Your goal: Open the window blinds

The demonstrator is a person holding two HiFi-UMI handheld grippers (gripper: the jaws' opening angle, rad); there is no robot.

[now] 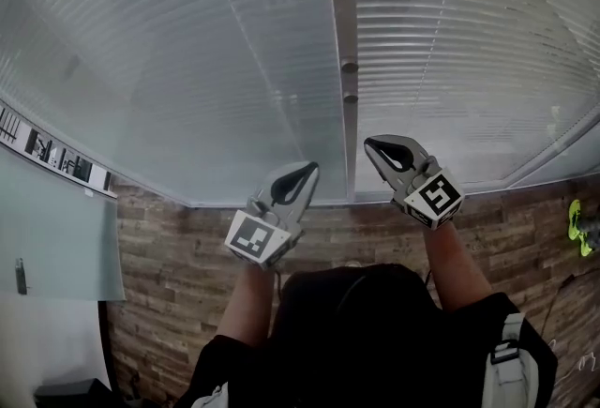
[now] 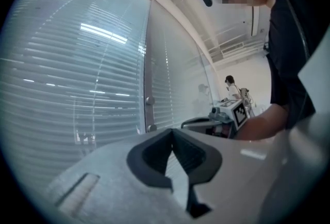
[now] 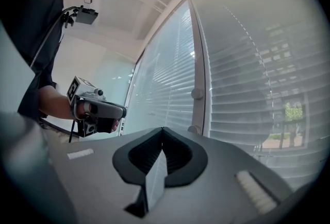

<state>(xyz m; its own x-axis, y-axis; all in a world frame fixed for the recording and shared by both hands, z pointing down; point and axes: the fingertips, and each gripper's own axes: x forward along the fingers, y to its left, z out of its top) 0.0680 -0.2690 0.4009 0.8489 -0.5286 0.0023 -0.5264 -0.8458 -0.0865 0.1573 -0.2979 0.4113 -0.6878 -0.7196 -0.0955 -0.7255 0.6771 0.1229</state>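
Note:
White slatted blinds hang shut behind glass in two panels, a left panel (image 1: 187,50) and a right panel (image 1: 469,50). A grey frame post (image 1: 339,12) divides them and carries two round knobs (image 1: 349,67) (image 1: 350,98), which also show in the left gripper view (image 2: 150,100) and the right gripper view (image 3: 196,93). My left gripper (image 1: 309,168) (image 2: 172,130) is held level just left of the post, shut and empty. My right gripper (image 1: 370,143) (image 3: 162,128) is just right of the post, below the knobs, shut and empty. Neither touches the glass or the knobs.
A wood-pattern floor (image 1: 169,256) runs along the foot of the window. A pale board (image 1: 56,228) stands at the left. A yellow-green object (image 1: 577,223) lies at the far right. Another person (image 2: 230,84) stands far off down the room.

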